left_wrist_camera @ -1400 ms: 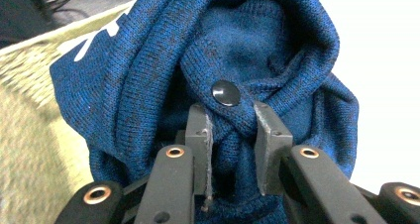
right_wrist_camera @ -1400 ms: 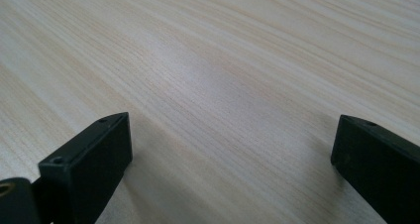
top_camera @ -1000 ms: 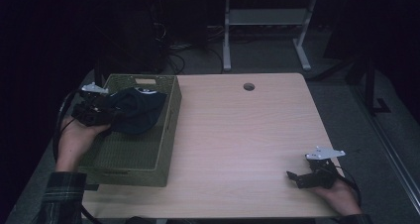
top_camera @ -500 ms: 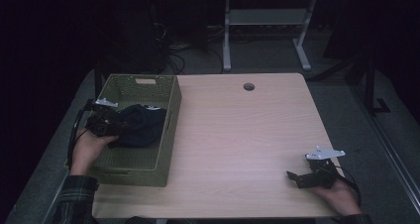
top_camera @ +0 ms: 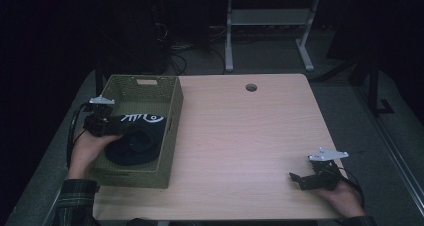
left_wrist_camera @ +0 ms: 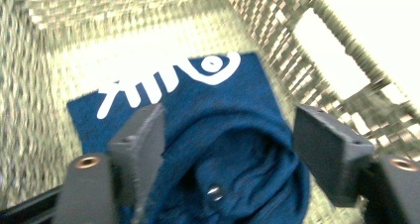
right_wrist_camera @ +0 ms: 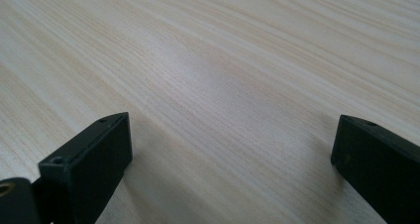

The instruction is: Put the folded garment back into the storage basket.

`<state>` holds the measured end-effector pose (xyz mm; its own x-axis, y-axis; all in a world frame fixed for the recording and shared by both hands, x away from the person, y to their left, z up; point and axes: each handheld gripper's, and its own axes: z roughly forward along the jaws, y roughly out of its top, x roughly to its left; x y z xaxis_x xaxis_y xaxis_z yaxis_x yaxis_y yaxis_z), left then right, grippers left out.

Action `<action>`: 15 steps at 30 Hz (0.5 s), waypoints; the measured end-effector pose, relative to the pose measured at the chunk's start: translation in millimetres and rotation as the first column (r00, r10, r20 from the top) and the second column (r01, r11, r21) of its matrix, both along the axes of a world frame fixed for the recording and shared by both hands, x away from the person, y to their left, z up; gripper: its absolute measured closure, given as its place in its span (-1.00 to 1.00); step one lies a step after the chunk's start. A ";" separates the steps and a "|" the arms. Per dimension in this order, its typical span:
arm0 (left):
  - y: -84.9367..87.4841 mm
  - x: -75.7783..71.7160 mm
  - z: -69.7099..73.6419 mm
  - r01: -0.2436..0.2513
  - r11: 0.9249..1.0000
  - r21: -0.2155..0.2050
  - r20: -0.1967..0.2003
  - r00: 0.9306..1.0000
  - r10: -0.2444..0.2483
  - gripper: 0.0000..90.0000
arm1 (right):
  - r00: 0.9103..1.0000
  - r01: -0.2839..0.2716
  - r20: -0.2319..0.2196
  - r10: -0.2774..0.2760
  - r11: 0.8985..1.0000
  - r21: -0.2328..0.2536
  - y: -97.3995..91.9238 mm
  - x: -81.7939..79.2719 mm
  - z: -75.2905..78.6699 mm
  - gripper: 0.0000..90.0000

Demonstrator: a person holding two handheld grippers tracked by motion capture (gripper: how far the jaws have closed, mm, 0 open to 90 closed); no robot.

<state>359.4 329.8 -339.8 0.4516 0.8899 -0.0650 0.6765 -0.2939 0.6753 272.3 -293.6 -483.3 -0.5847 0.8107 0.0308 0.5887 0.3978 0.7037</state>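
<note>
left gripper (left_wrist_camera: 225,149) down inside the green woven basket (top_camera: 172,117) at the desk's left edge, jaws spread wide, one either side of a dark blue garment (left_wrist_camera: 233,149) with a white fish-skeleton print (left_wrist_camera: 171,80); cloth rising between the jaws, but no clamp on it, and hard to tell whether the inner faces touch it. garment lying on the basket floor, rumpled at the near end with a metal snap (left_wrist_camera: 214,192) showing, flat and spread toward the far wall. left gripper view blurred, basket weave smeared, garment's near edge cut off at the bottom. from the high view, left hand (top_camera: 90,146) wrapped round the left gripper (top_camera: 102,126) over the basket's left wall, grey plate on top, cable looping off the desk's left side; garment (top_camera: 135,138) reading nearly black there, jaws themselves lost against it

right gripper (right_wrist_camera: 230,149) at the desk's (top_camera: 250,136) near right corner, jaws wide apart, nothing between them but bare pale wood grain, low over the desk; contact with the wood not possible to judge. from the high view, right gripper (top_camera: 300,180) held in the right hand (top_camera: 340,193), pointing left along the near edge, well apart from the basket. round cable hole (top_camera: 251,87) near the far edge of the desk. room beyond dark, a white table frame (top_camera: 270,21) and cables on the floor barely made out; plaid sleeve (top_camera: 75,203) cut off at the bottom left
</note>
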 end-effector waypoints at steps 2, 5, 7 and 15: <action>-7.2 -1.0 5.4 0.012 1.000 -0.028 0.018 1.000 -0.011 -0.50 | 1.000 0.001 0.001 -0.001 1.000 0.001 0.1 0.0 -0.1 -0.96; -14.8 -1.0 10.5 0.041 0.997 -0.072 0.023 0.999 -0.040 -0.60 | 1.000 0.000 0.001 0.000 1.000 0.001 0.0 0.0 0.0 -0.96; -24.3 -1.4 16.2 0.060 0.996 -0.067 0.039 0.998 -0.057 -0.63 | 1.000 0.000 0.001 0.000 1.000 0.001 0.0 0.0 0.0 -0.96; -65.1 -3.0 32.1 0.147 0.985 -0.084 0.086 0.986 -0.140 -0.66 | 1.000 0.000 0.000 0.000 1.000 -0.001 0.0 0.0 0.0 -0.96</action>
